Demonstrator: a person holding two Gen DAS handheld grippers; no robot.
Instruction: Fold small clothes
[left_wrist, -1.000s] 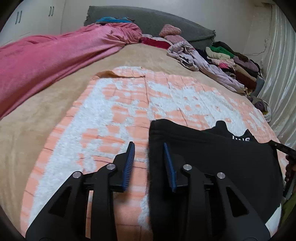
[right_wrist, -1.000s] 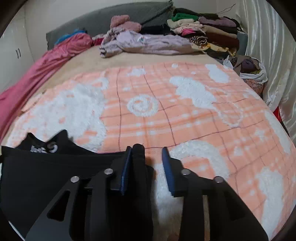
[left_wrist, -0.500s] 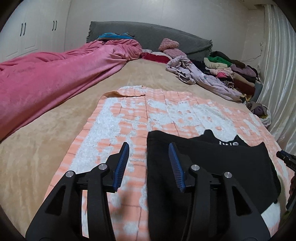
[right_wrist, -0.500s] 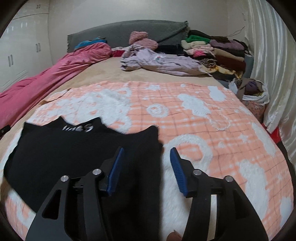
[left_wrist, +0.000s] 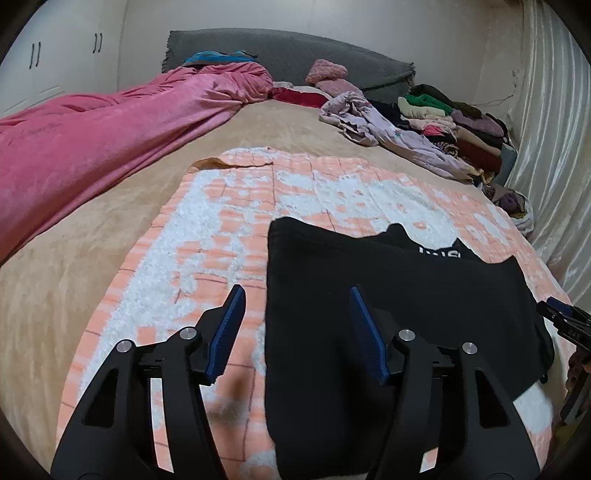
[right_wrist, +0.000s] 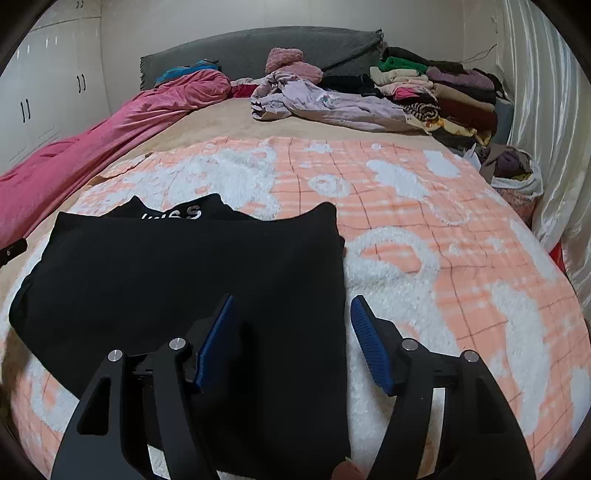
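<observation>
From the left wrist view, the left gripper (left_wrist: 295, 328) hangs above the left edge of the black garment (left_wrist: 399, 317), its jaws opening, the blue pads clear of the cloth and pinching nothing. The garment lies flat on the orange-and-white blanket (left_wrist: 207, 236). Only this view shows the blanket's far left corner turned over and the wide tan bedspread (left_wrist: 92, 251) running to the pink duvet (left_wrist: 92, 136). The right gripper's tip (left_wrist: 565, 317) peeks in at the right edge.

From the right wrist view, the right gripper (right_wrist: 291, 336) straddles the garment's right edge, jaws likewise opening and empty. Here white lettering (right_wrist: 173, 215) on the collar reads clearer, and a broad bare stretch of blanket spreads rightward to the pale curtain (right_wrist: 546, 122). Stacked folded clothes (right_wrist: 436, 92) and a lilac garment (right_wrist: 325, 103) sit well apart, near the grey headboard (right_wrist: 258, 51).
</observation>
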